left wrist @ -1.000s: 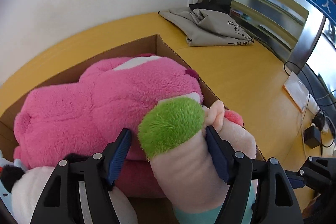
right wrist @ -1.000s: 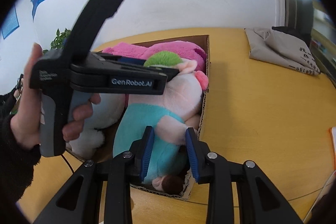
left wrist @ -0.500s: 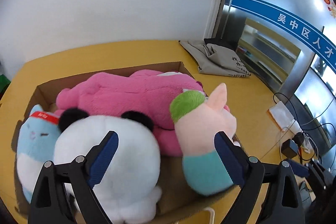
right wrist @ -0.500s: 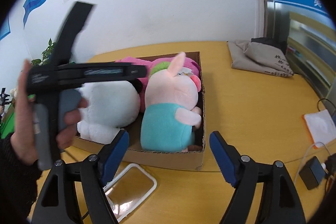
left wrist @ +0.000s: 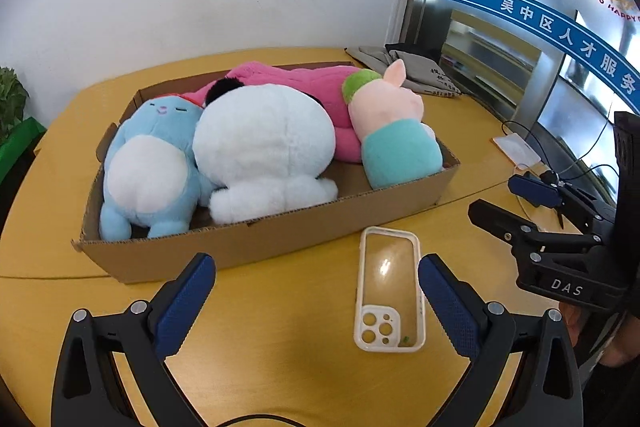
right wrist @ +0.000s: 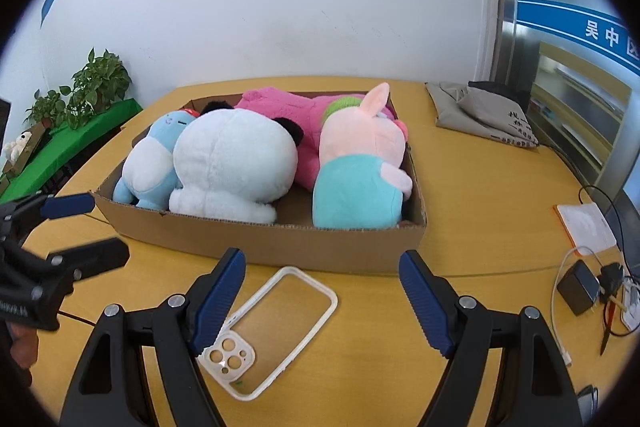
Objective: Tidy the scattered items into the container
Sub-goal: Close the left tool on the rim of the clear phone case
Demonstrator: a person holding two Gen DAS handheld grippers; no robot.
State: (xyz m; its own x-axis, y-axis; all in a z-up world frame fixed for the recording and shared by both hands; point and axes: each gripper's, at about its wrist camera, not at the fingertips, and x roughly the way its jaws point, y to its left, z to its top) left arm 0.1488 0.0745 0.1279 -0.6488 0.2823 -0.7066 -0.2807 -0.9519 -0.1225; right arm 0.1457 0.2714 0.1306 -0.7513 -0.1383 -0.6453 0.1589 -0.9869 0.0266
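Four plush toys: all lie inside the cardboard box (left wrist: 328, 223), none on the table.
Box position: on the yellow table (left wrist: 280, 367), near wall facing both cameras, just beyond the grippers.
Blue plush (left wrist: 150, 163): at the left end of the box, pale belly toward the near wall.
White plush (left wrist: 264, 151): touching the blue plush on its right, black ears at its far side.
Pink plush (left wrist: 304, 83): along the far wall, lying behind the white plush.
Pig plush (left wrist: 394, 137): at the right end in a teal garment, head toward the far wall, a green tuft beside its ear.
Left gripper (left wrist: 316, 297): jaws spread wide, nothing between them, held low over the table in front of the box.
Right gripper (right wrist: 320, 295): jaws likewise spread wide and empty, in front of the box's right half.
Phone case (right wrist: 266, 333): clear with a white rim, flat on the table just outside the near wall of the box; in the right wrist view it lies by the left fingertip of the right gripper.
Grey cloth bag (right wrist: 484, 115): folded on the table, well beyond the right end of the box.
Charger and cables (right wrist: 580, 287): at the table's right edge, apart from the box.
Potted plants (right wrist: 84, 89): on a green-covered surface left of the table.
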